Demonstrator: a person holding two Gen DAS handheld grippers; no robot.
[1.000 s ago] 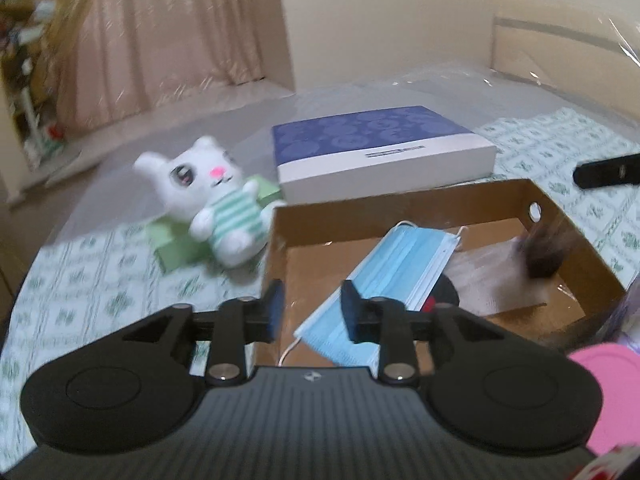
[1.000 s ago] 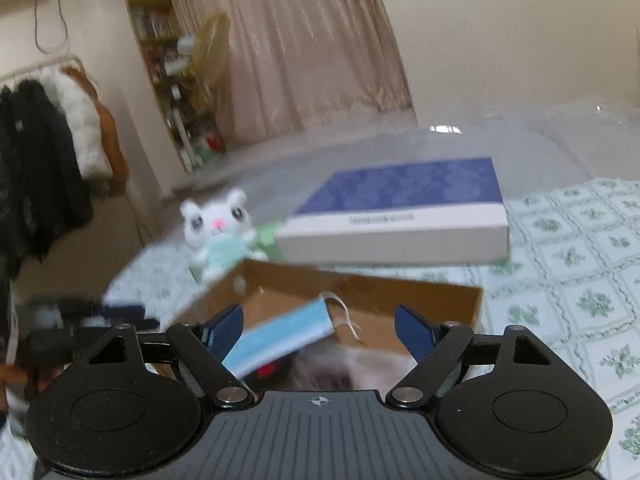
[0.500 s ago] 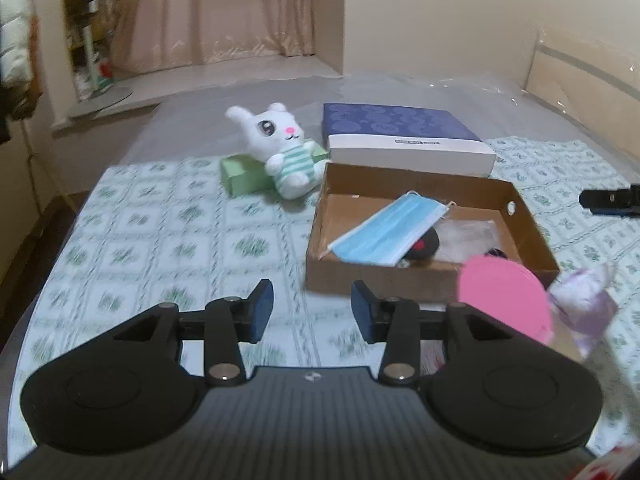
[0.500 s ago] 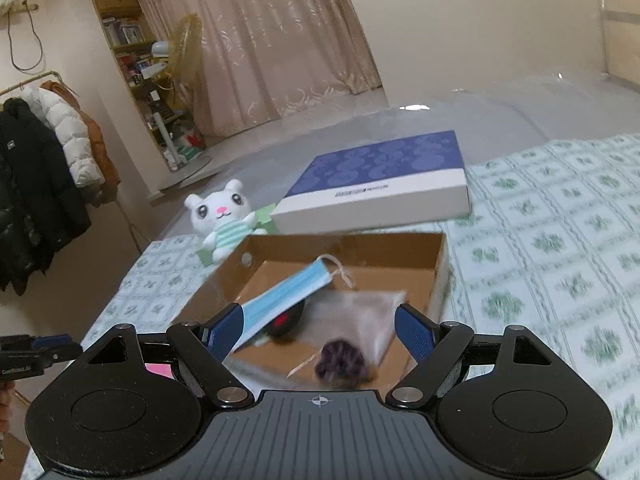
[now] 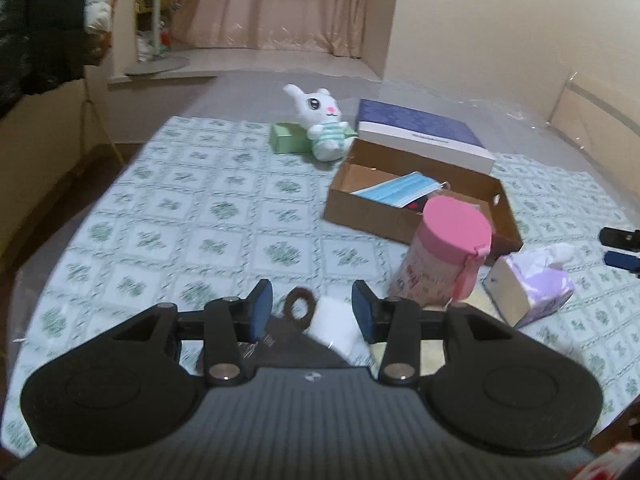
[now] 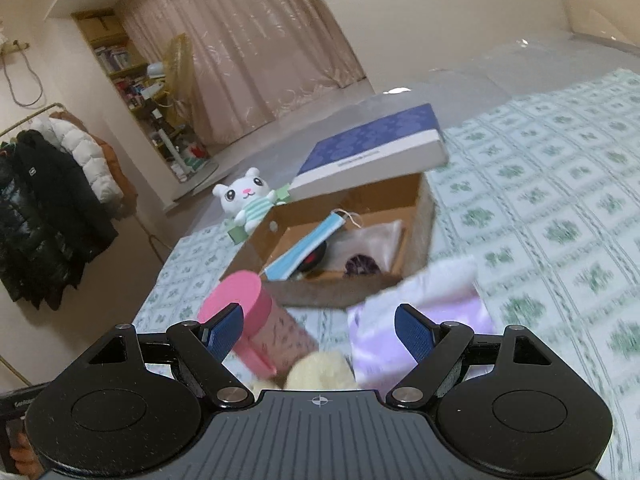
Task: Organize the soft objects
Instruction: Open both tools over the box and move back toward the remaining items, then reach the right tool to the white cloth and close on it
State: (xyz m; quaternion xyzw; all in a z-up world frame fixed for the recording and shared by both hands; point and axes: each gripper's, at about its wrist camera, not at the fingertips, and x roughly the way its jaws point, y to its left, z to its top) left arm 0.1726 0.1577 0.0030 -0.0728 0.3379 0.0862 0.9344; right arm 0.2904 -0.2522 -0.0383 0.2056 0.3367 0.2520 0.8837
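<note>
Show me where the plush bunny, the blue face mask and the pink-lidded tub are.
plush bunny [image 5: 316, 106], left wrist view, on its face.
blue face mask [image 5: 400, 194], left wrist view, mid pleats.
pink-lidded tub [image 5: 456, 224], left wrist view, lid top.

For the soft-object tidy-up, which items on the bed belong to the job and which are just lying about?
Job:
cardboard box
face mask
purple scrunchie
plush bunny
brown hair tie
tissue pack
cream plush

Lying about:
blue box
pink bottle
green box
coats
</note>
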